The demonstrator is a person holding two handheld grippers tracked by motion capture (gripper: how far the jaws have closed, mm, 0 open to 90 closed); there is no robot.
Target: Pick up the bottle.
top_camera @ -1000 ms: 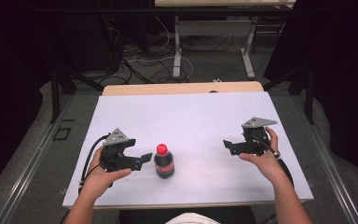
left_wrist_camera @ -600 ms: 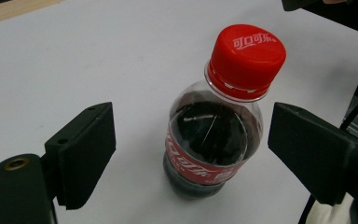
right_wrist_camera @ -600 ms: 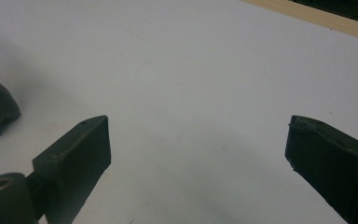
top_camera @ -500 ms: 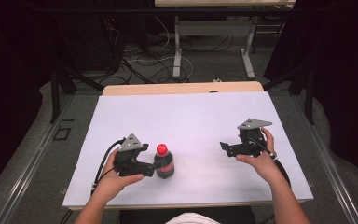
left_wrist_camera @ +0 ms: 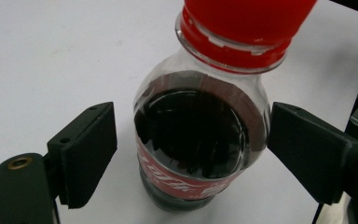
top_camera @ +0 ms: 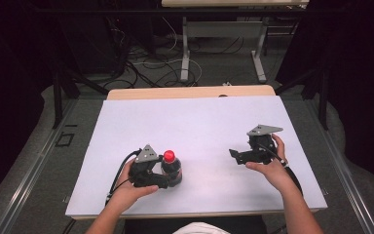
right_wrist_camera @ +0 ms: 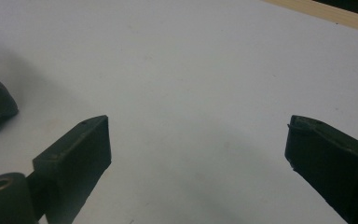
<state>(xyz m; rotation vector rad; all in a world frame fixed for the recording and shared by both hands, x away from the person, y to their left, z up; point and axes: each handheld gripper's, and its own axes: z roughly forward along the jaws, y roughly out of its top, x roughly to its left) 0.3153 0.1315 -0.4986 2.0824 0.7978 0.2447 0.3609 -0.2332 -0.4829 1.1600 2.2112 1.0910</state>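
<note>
A small cola bottle (top_camera: 171, 169) with a red cap (top_camera: 169, 156) stands upright on the white table (top_camera: 190, 122), near its front left. My left gripper (top_camera: 171, 179) reaches around it from the left, so the bottle (left_wrist_camera: 200, 140) sits between the two black pads. Its jaws have just been closing. The right pad is at the bottle's side and the left pad (left_wrist_camera: 91, 154) stands a small gap away, so the gripper is open. My right gripper (top_camera: 234, 155) hovers over the table at the right, open (right_wrist_camera: 198, 140) with nothing between its jaws.
A wooden strip (top_camera: 190, 91) borders the table's far edge. Beyond it are table legs and loose cables (top_camera: 175, 63) on the floor. Bare white surface lies between the two grippers and toward the back.
My left gripper has moved right and lower until its jaws straddle the bottle, which has stayed in place. The right gripper has hardly moved.
</note>
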